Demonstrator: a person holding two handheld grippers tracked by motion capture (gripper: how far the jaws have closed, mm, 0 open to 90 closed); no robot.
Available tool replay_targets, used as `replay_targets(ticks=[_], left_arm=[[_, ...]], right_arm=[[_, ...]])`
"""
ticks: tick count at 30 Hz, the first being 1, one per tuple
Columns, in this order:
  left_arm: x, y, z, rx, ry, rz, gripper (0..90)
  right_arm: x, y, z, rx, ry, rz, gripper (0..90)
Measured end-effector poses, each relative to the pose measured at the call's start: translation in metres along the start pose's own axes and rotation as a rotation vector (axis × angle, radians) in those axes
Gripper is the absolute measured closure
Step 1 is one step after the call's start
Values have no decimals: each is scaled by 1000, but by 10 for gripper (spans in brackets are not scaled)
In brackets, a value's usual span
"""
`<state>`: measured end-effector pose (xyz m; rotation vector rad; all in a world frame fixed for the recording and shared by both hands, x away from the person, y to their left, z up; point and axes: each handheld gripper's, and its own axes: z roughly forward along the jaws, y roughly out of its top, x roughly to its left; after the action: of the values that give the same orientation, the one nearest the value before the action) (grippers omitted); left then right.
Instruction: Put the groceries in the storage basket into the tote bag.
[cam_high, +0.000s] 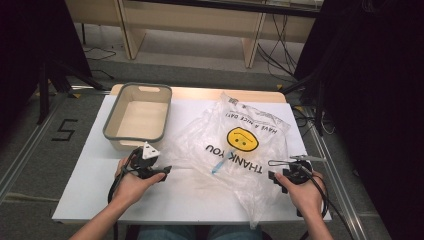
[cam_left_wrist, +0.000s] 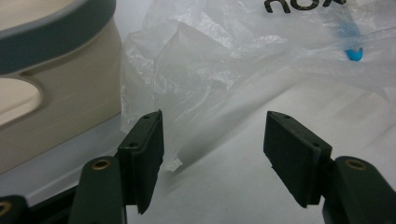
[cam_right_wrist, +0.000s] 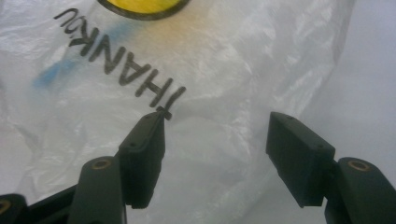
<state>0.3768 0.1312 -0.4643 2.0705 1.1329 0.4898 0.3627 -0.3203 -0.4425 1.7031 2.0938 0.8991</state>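
White bench (cam_high: 190, 200) with a wooden far edge, standing on grey floor; dark curtains at both sides, pale wooden furniture legs and cables beyond.

Nearest, at the person's edge: left hand-held gripper (cam_high: 167, 170), held in the left hand (cam_high: 131, 186), grey three-cornered plate (cam_high: 149, 150) on top; jaws wide apart with nothing between the pads; in the left gripper view (cam_left_wrist: 214, 154) its jaws point at the crumpled near-left corner of the bag, that corner lying just ahead of one jaw.

Right hand-held gripper (cam_high: 272, 179), held in the right hand (cam_high: 304, 192), cable trailing; jaws wide apart and not clamped; in the right gripper view (cam_right_wrist: 215, 154) the jaws stand over the bag's film beside the black lettering.

Middle: clear plastic bag (cam_high: 240, 150), lying flat and wrinkled on the right half of the bench; printed with a yellow smiley face (cam_high: 242, 139) and "THANK YOU"; a blue item (cam_high: 216, 167) inside.

Farther left: beige tub (cam_high: 137, 136) with grey rim, just beside the bag's left edge.
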Motion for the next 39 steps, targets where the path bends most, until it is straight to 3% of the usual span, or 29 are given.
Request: replay_targets(ticks=[7, 14, 21, 25, 31, 39], left_arm=[[1, 0, 1, 8, 2, 4, 383], [1, 1, 2, 10, 3, 1, 385], [1, 0, 2, 6, 0, 1, 390], [1, 1, 1, -11, 7, -2, 397], [2, 2, 2, -26, 16, -5, 393], [1, 4, 3, -19, 5, -4, 365]], right_arm=[[-8, -6, 8, 19, -63, 43, 407], [-8, -13, 23, 58, -82, 0, 502], [-7, -12, 26, 67, -121, -95, 772], [-13, -11, 25, 70, -89, -82, 900], [-21, -8, 24, 76, -106, -91, 900], [-32, 0, 21, 34, -178, -99, 900]])
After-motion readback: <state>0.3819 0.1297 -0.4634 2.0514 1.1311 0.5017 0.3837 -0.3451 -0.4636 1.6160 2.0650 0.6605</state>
